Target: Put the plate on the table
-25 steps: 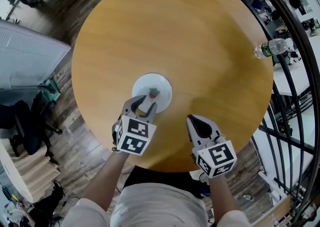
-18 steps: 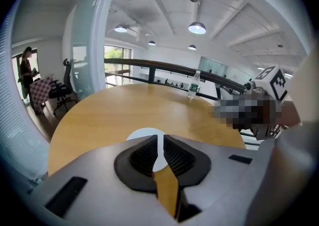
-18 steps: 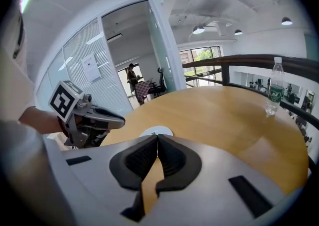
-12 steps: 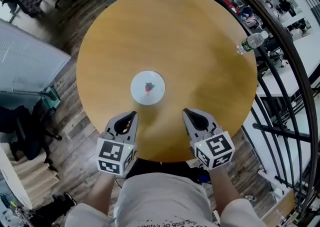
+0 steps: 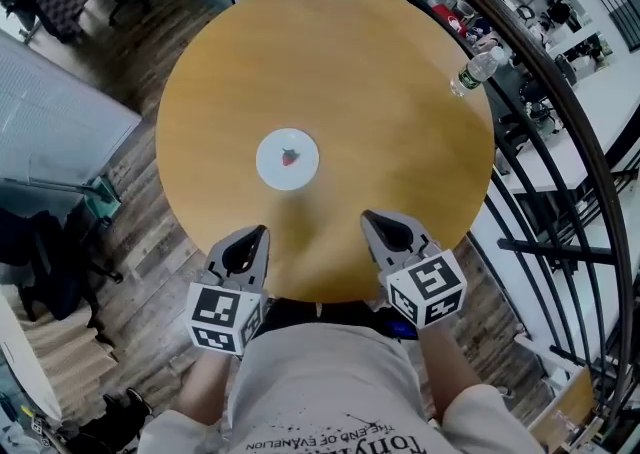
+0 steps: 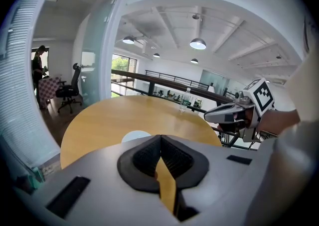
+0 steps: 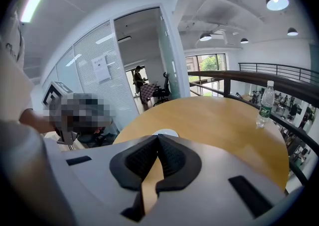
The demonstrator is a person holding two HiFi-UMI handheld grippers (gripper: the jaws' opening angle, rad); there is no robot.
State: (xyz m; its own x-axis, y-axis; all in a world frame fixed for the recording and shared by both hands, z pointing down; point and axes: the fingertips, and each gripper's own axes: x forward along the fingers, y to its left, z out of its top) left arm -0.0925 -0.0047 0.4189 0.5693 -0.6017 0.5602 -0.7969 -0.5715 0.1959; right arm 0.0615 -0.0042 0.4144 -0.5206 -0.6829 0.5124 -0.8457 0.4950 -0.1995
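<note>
Plate [image 5: 288, 158] is lying flat near the middle of the round bench [image 5: 400, 92], so we are holding the left tool [image 5: 255, 237] and the right tool [image 5: 372, 222] clenched and empty by the near edge, well apart from it, and judging that pulling away level avoids nudging it.

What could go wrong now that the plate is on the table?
1. The bottle stands right at the table's far rim, by the railing. A knock to the table could tip it off.
2. The left gripper and right gripper are shut and empty at the near rim. A forward swing could shove the plate, though it lies well in from the edge.
</note>
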